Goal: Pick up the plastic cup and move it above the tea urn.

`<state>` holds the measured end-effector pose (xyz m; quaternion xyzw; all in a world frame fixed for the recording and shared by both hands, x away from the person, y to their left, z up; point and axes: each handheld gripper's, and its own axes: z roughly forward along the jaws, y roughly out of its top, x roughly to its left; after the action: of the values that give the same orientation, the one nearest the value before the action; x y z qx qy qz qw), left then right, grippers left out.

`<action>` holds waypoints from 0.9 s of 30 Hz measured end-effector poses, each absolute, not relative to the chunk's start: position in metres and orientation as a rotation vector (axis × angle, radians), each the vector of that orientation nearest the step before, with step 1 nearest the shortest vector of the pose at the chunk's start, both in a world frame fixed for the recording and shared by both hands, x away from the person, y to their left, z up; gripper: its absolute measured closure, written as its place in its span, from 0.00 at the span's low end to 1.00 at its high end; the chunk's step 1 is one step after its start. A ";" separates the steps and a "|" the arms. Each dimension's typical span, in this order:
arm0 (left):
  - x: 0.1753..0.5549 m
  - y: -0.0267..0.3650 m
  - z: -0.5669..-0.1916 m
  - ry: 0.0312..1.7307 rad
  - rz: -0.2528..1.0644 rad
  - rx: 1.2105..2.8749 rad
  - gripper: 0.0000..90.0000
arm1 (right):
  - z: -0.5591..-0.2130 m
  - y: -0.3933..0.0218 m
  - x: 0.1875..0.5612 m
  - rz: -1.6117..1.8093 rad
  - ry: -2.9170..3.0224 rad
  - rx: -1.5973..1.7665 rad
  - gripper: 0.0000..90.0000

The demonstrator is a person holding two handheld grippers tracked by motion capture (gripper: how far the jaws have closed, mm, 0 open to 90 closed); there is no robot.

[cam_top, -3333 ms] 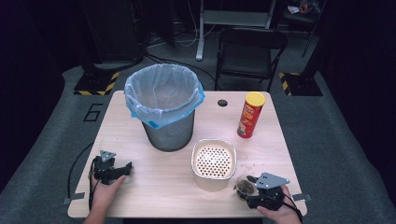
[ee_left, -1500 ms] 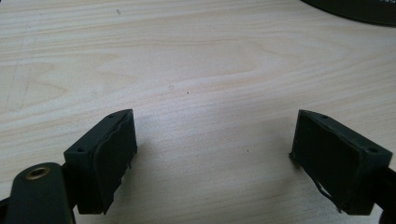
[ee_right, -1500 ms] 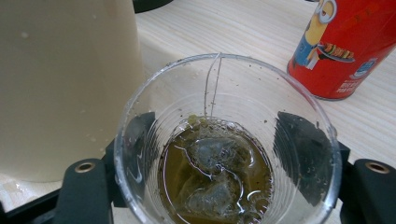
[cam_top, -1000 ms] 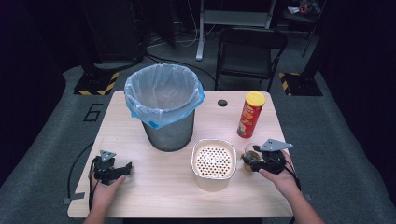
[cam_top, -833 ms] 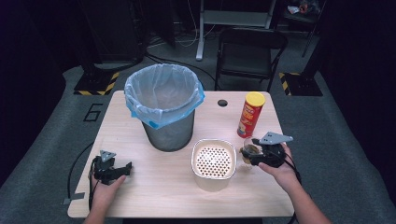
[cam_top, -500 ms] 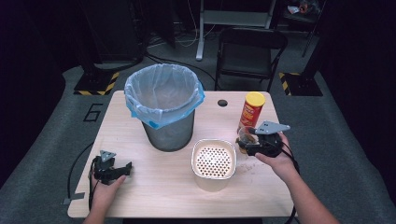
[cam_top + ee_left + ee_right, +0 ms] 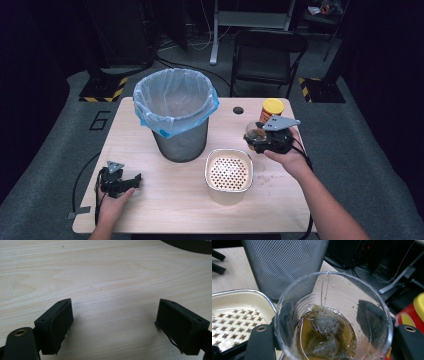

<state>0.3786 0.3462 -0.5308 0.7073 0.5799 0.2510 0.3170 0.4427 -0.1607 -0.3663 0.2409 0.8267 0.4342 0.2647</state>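
I'm looking down on a pale wooden table [image 7: 165,200] in a dark room, with a folding chair [image 7: 270,50] beyond its far edge. I take the mesh bin [image 7: 177,117] near the table's middle as my landmark; it is lined with a light blue bag [image 7: 150,122], and I can't make out anything lying inside it.

My right gripper [image 7: 257,136] is held up off the table, right of the bin. Its jaws are partly closed, pressed on either side of a clear plastic cup [image 7: 333,317]. In the right gripper view the cup holds amber tea, and two tea bags [image 7: 324,335] sit in it with a string [image 7: 324,287] running up the inner wall.

My left gripper [image 7: 135,179] rests on the table, left of the bin and nearer me. Its jaws stand wide apart with only bare wood between them.

A cream strainer basket [image 7: 229,172] sits just right of the bin and nearer me; it looks empty. A red can [image 7: 270,110] with a yellow lid stands right of the bin, close behind the cup.
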 end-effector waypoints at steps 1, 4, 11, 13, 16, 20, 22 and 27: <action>0.379 0.346 -0.531 1.526 0.662 1.864 0.15 | -0.367 -0.157 0.444 1.164 2.238 0.631 0.37; 0.379 0.347 -0.531 1.523 0.661 1.865 0.15 | -0.372 -0.146 0.447 1.142 2.248 0.555 0.37; 0.379 0.347 -0.531 1.523 0.660 1.866 0.15 | -0.384 -0.131 0.456 1.140 2.252 0.464 0.37; 0.379 0.347 -0.531 1.523 0.661 1.866 0.15 | -0.385 -0.128 0.456 1.131 2.252 0.453 0.37; 0.379 0.347 -0.531 1.522 0.660 1.866 0.15 | -0.385 -0.126 0.454 1.118 2.254 0.424 0.37; 0.379 0.347 -0.531 1.522 0.660 1.866 0.15 | -0.383 -0.126 0.452 1.104 2.228 0.389 0.37; 0.379 0.347 -0.531 1.522 0.660 1.866 0.15 | -0.383 -0.126 0.451 1.102 2.216 0.371 0.37; 0.379 0.347 -0.531 1.521 0.660 1.867 0.15 | -0.383 -0.126 0.450 1.101 2.214 0.332 0.38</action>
<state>0.3788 0.3467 -0.5306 0.7091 0.5779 0.2508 0.3168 0.4500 -0.1264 -0.3834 0.1263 0.8414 0.4183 0.3180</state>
